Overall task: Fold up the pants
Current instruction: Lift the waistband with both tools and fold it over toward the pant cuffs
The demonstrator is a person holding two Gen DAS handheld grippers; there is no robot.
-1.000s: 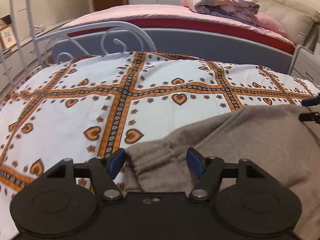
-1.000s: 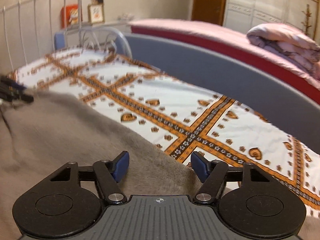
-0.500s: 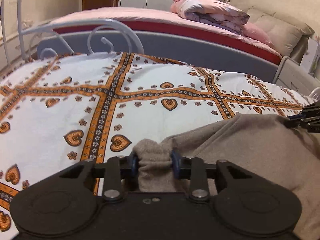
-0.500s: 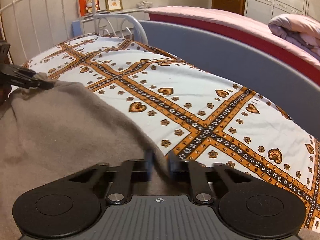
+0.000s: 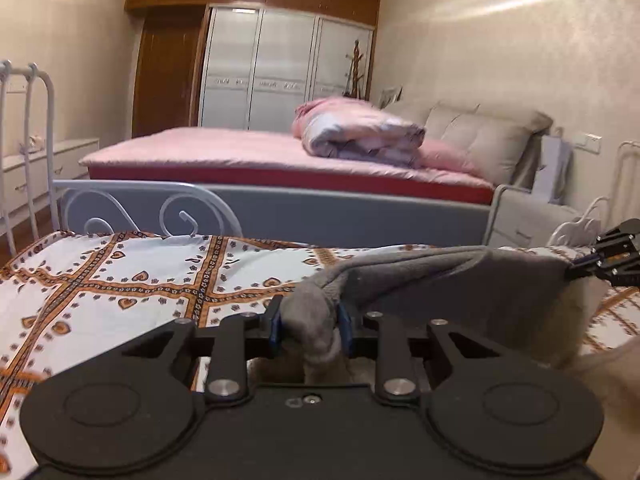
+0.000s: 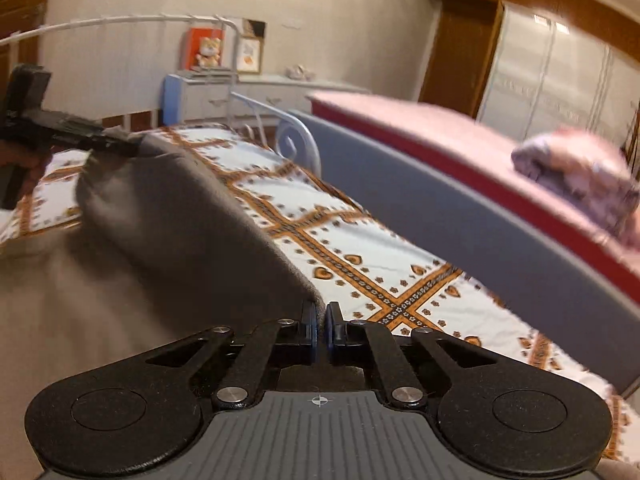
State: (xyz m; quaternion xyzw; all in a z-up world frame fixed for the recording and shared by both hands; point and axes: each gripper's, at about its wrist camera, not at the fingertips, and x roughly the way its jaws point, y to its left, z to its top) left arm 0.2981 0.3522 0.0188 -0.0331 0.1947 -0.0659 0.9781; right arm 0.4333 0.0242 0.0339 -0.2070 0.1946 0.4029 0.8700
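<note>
I am gripping the pants (image 5: 460, 292) with both: left hand-held gripper (image 5: 308, 330) clenching a bunched corner, right hand-held gripper (image 6: 320, 326) pinching the edge above the bed (image 6: 360, 248).

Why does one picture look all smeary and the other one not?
Right wrist view: motion blur smears the quilt and wardrobe, while the right gripper stays sharp, pinching the pants. Left wrist view: mostly crisp, left gripper clear, fisheye bending the walls, glare on the wardrobe.
</note>
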